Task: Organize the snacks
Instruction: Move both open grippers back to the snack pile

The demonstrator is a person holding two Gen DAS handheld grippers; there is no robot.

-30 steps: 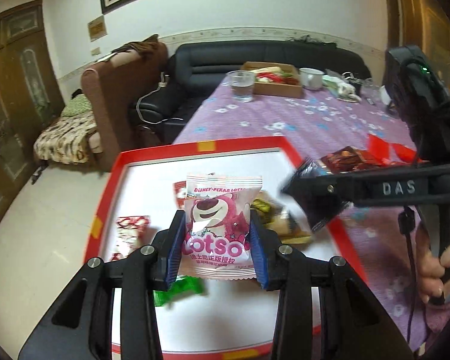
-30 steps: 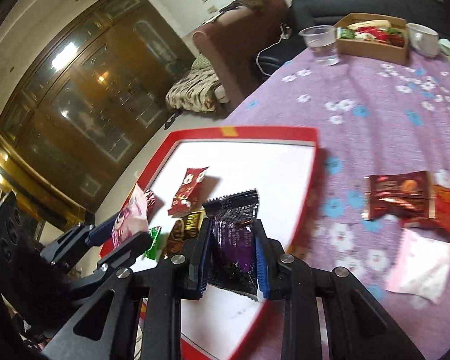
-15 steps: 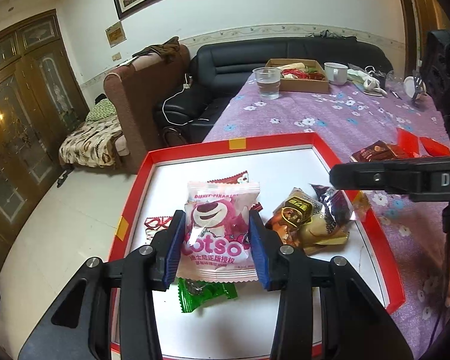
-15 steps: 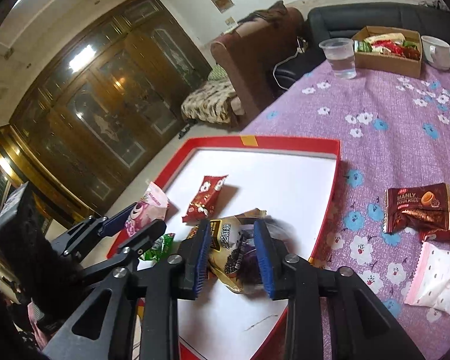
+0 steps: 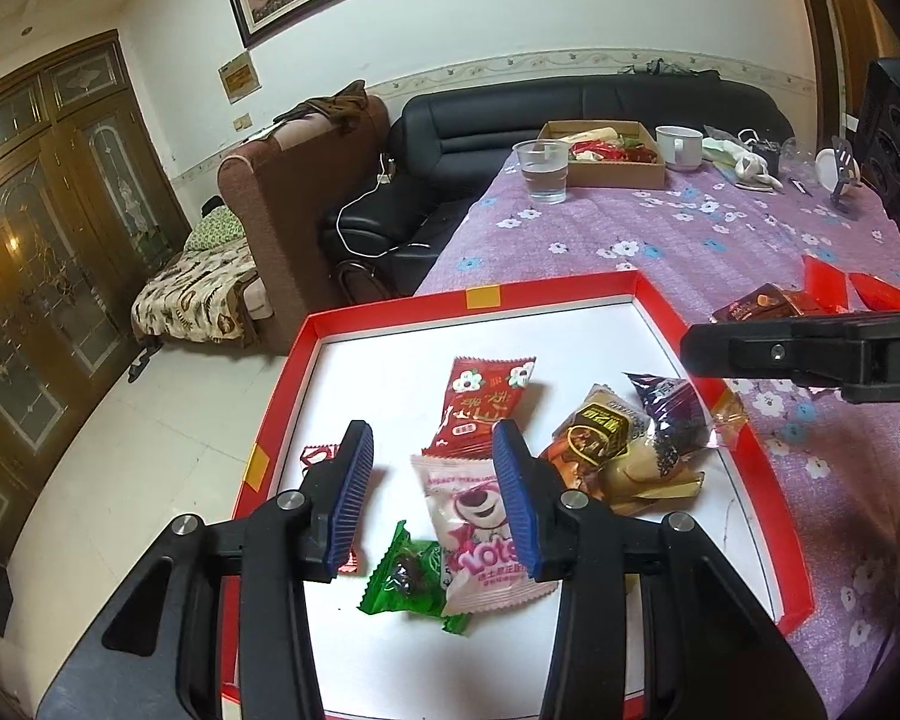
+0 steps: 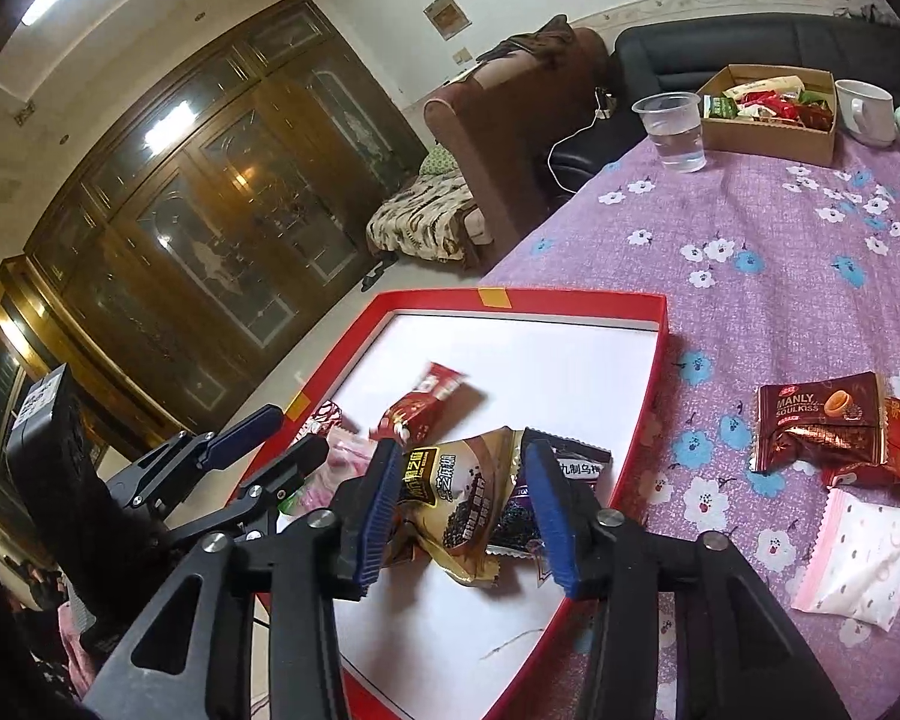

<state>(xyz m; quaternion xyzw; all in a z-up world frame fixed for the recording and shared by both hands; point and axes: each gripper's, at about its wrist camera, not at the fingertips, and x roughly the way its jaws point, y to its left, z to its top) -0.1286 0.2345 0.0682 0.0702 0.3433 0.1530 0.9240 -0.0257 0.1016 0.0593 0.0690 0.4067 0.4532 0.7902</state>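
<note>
We see the red-rimmed tray (image 5: 648, 291) on the purple tablecloth (image 6: 768, 276), snacks lying inside it. Our left gripper (image 5: 432, 495) hangs with jaws apart above the pink Lotso packet (image 5: 480, 534); our right gripper (image 6: 465, 513) gapes empty over the brown packet (image 6: 456, 504).

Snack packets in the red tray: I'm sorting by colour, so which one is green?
The green packet, nearest the camera, partly under the pink Lotso packet; the others are red, brown or purple.
</note>
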